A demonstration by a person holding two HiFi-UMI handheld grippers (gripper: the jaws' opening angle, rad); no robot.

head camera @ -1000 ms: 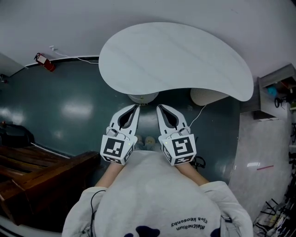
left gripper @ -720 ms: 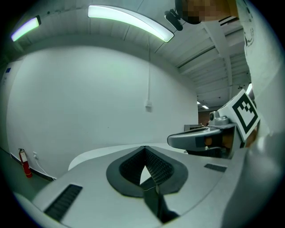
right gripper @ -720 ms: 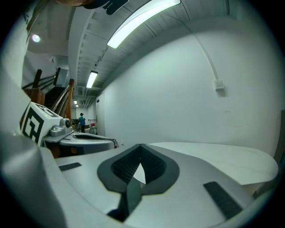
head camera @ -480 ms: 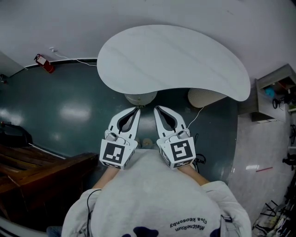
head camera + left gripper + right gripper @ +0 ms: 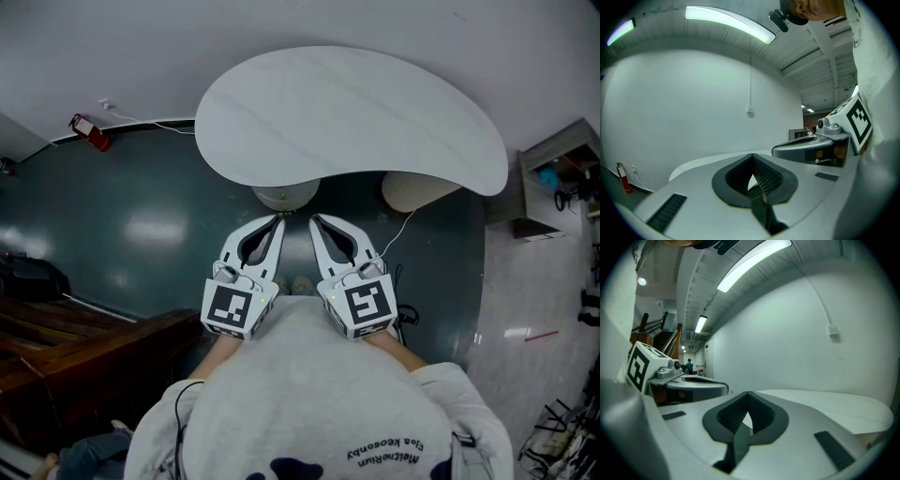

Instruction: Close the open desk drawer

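No desk drawer shows in any view. A white kidney-shaped table top fills the upper middle of the head view. My left gripper and right gripper are held side by side close to the person's chest, both pointing at the table's near edge and stopping just short of it. Both are shut with nothing between the jaws. The left gripper view has the left gripper with its tips together in front of the table top. The right gripper looks the same in the right gripper view.
Two round pale table bases stand under the top on a dark green floor. A cable runs beside the right base. A red fire extinguisher lies far left, dark wooden furniture near left, and a shelf unit right.
Both grippers have drifted slightly while staying side by side and shut. The head view has shifted a little.
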